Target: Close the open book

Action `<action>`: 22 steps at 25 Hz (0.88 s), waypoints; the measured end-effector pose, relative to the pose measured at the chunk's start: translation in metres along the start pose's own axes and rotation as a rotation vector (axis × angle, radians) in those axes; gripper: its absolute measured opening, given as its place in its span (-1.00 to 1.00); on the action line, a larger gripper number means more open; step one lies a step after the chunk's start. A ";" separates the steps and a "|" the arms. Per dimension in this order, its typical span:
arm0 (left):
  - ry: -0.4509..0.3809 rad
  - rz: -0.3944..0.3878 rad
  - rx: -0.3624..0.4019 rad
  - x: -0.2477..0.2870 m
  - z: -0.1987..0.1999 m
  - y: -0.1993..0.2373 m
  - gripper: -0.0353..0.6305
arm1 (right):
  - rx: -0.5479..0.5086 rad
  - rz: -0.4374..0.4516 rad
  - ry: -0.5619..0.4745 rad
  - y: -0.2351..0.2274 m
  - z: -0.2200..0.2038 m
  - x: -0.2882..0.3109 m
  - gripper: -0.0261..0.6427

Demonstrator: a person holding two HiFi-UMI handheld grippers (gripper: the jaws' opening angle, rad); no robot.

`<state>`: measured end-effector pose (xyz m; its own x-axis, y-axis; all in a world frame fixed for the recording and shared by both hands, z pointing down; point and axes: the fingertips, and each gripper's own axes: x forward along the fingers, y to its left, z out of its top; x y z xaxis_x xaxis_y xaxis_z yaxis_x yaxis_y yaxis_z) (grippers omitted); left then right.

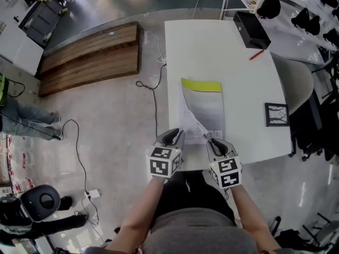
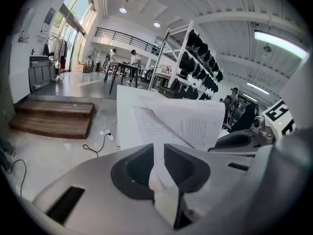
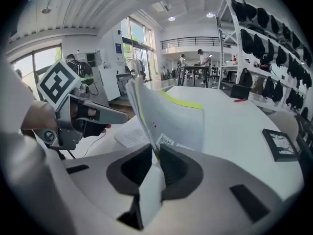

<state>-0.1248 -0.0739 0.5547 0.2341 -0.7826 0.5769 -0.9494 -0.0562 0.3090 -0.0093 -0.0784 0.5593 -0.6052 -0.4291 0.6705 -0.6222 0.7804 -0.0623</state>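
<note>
An open white book (image 1: 204, 110) with a yellow-green band (image 1: 201, 85) at its far end lies on the white table (image 1: 249, 89) near its front edge. My right gripper (image 1: 212, 141) is shut on the near edge of the cover (image 3: 176, 119), which stands lifted and curved over the pages. My left gripper (image 1: 176, 135) sits at the book's near left corner. Its jaws stand close together with the white left page (image 2: 156, 126) running into the narrow gap of that gripper (image 2: 159, 153). The raised printed pages (image 2: 195, 124) rise just beyond it.
On the table stand a black box (image 1: 251, 29) at the far right, a red pen (image 1: 256, 54) and a small black frame (image 1: 276, 114) right of the book. A wooden platform (image 1: 90, 57) and a black cable (image 1: 154, 97) lie on the floor at left. A grey chair (image 1: 302, 86) stands right.
</note>
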 end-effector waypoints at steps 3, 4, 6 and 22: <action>-0.001 0.007 -0.009 -0.004 -0.001 0.005 -0.70 | -0.051 0.007 0.044 0.008 -0.004 0.006 -0.73; -0.001 0.008 -0.010 -0.005 -0.002 0.006 -0.70 | -0.070 0.007 0.053 0.010 -0.004 0.007 -0.72; 0.001 0.010 -0.014 -0.005 -0.004 0.009 -0.70 | -0.101 0.010 0.071 0.012 -0.006 0.009 -0.72; 0.017 0.018 -0.034 -0.002 -0.010 0.017 -0.70 | -0.214 0.008 0.151 0.014 -0.015 0.017 -0.62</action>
<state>-0.1388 -0.0672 0.5668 0.2213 -0.7725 0.5952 -0.9457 -0.0210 0.3243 -0.0211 -0.0683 0.5810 -0.5192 -0.3622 0.7741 -0.4886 0.8689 0.0789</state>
